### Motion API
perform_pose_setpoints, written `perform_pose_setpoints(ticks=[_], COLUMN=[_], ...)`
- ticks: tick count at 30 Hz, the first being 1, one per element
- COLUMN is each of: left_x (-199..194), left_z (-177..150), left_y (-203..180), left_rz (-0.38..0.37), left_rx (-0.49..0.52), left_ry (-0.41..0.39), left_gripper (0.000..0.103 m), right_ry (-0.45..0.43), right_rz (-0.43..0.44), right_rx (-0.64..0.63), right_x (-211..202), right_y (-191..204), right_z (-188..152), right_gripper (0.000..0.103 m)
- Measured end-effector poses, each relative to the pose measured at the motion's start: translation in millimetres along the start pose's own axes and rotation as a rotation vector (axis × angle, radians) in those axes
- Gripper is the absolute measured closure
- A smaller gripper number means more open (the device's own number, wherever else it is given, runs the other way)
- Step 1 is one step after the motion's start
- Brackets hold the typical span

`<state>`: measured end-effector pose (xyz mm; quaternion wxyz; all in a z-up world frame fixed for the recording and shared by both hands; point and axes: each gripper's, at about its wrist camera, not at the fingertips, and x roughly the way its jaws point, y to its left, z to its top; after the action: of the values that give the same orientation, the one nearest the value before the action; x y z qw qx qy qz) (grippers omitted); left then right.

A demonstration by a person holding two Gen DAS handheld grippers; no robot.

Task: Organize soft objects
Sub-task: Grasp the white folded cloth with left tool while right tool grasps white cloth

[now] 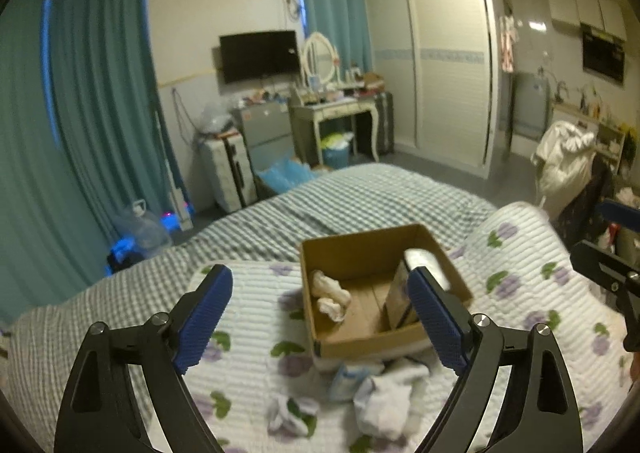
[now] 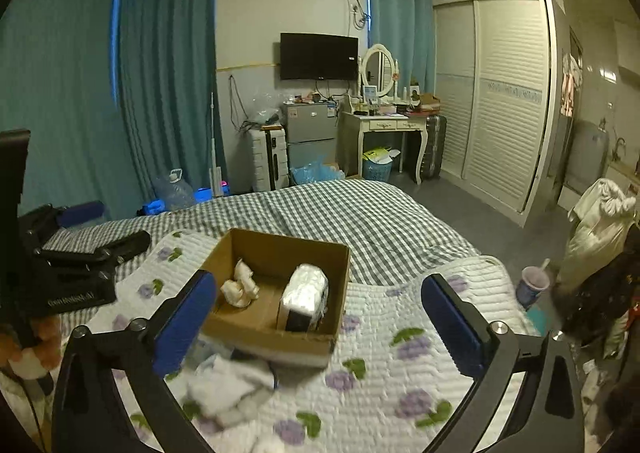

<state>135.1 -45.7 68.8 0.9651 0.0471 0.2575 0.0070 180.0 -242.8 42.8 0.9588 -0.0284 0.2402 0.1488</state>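
Note:
A brown cardboard box (image 1: pixel 344 253) (image 2: pixel 276 249) sits on a white quilt with purple flowers (image 1: pixel 248 365) (image 2: pixel 380 373). Inside it lie a small white cloth bundle (image 1: pixel 330 295) (image 2: pixel 240 287) and a plastic-wrapped tissue pack (image 1: pixel 404 293) (image 2: pixel 304 293). Several loose white socks and cloths (image 1: pixel 384 397) (image 2: pixel 228 385) lie on the quilt in front of the box. My left gripper (image 1: pixel 324 317) is open and empty above the socks, near the box front. My right gripper (image 2: pixel 324 325) is open and empty to the right of the box. The left gripper's body also shows at the left of the right wrist view (image 2: pixel 72 265).
The bed has a grey checked sheet (image 1: pixel 360 193) (image 2: pixel 340 209). Beyond it stand a dressing table (image 2: pixel 384 129), a small fridge (image 2: pixel 310 133), a suitcase (image 2: pixel 268 159) and a wardrobe (image 2: pixel 500 93). A cup with a straw (image 2: pixel 534 285) stands at the bed's right side.

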Motion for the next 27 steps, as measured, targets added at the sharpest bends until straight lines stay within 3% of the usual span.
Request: perform_pose_setpoints(ticks=[4,6,8,13,16,22,24,27], left_x=[-27.7,-34.8,-33.7,-8.3,9.3,37.8,44.9,55.0], left_z=[-23.5,-43.0,-60.4,-116.6,-145.0,-196.4,-211.6,-224.9], left_y=[-2.0,-6.3,-8.0,-18.4,-22.4,-39.6,-45.0,-49.4], left_rz=[0.016,0.059,0.052,0.077,0.052,0.024,0.012,0.010], left_rx=[-0.032,-0.024,-0.035,-0.069,-0.097,-0.097,-0.092,-0.087], left_ry=[0.004,0.011,0.035,0.177,0.236,0.342,0.373,0.410], left_gripper=[0.012,0.012,0.012,0.012,0.012,0.013,0.014,0.014], right_ry=[0.025,0.063,0.102,0.231,0.305,0.412,0.452,0.480], right_rz=[-0.001,-0.001,0.016,0.080,0.106,0.164,0.186,0.204], right_rx=[-0.071,-0.119,-0.150,-0.172,-0.186,-0.199,-0.197,-0.178], right_x=[-27.5,-30.0,-25.8,3.1,28.8,74.1,86.4,96.0], right_y=[10.6,17.5,23.0,27.4,31.1,41.7,43.2,41.1], right_z=[-18.0,-37.9,-60.8,-121.3,-151.2,-191.0,-200.8,-205.4], right_gripper=[0.000,0.000,0.000,0.000,0.000,0.015,0.026,0.028])
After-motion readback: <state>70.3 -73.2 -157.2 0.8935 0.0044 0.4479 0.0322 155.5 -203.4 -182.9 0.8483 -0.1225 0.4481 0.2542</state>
